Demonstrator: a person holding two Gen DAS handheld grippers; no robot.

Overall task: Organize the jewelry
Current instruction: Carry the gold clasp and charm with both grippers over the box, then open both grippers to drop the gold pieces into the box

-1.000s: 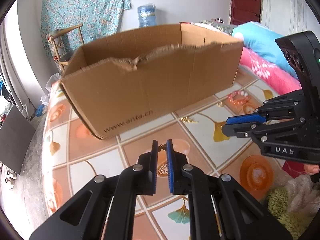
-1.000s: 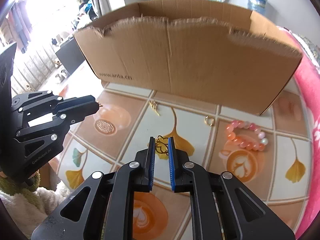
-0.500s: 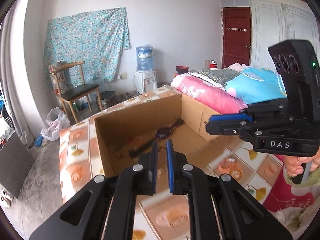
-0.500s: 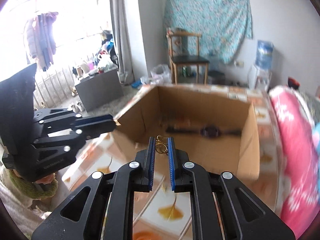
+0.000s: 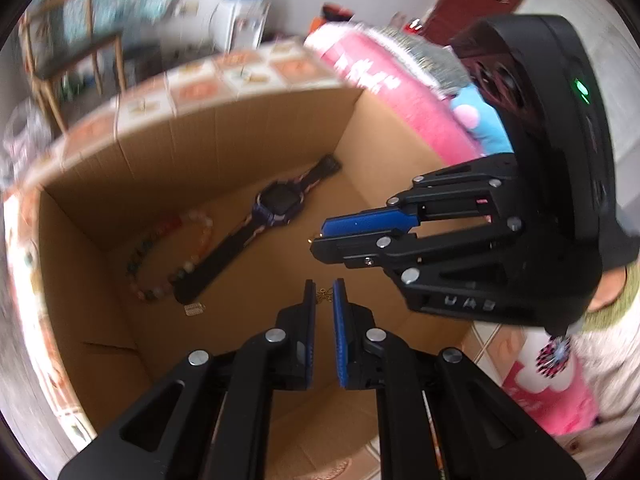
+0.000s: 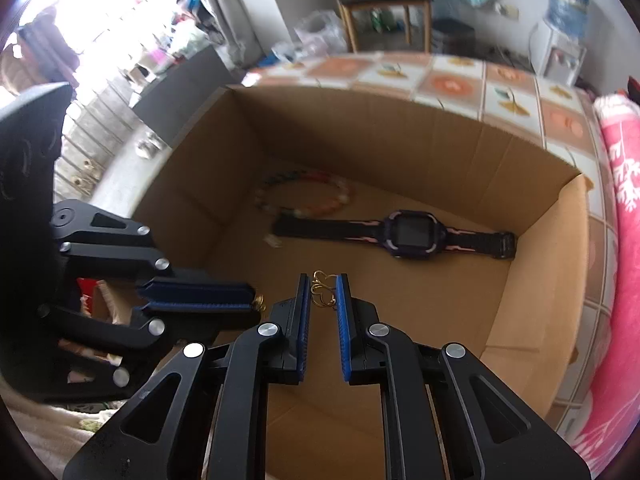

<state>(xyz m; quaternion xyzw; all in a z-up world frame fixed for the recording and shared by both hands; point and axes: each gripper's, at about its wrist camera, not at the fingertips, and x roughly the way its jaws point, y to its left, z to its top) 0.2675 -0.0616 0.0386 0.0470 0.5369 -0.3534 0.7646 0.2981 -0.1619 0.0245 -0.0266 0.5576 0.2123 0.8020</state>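
Observation:
An open cardboard box [image 5: 240, 132] [image 6: 400, 140] lies below both grippers. On its floor are a dark watch [image 5: 280, 204] [image 6: 408, 232] and a multicoloured bead bracelet [image 5: 172, 256] [image 6: 304, 196]. My left gripper [image 5: 324, 286] is shut on a small gold earring [image 5: 323, 296] over the box floor. My right gripper [image 6: 323, 282] is shut on a gold looped earring [image 6: 322, 292], also above the box interior. In the left wrist view the right gripper [image 5: 316, 240] reaches in from the right. The left gripper [image 6: 252, 298] comes in from the left of the right wrist view.
The box stands on a table with an orange and white patterned cloth [image 6: 452, 80]. A pink blanket [image 5: 384, 80] [image 6: 624, 168] lies beside it. A small white tag [image 5: 195, 310] is on the box floor. A wooden chair [image 6: 384, 0] and a water dispenser [image 6: 560, 40] stand behind.
Both grippers rose from the tabletop in front of the box and moved over its open top, tilting down into it. Each still grips its earring.

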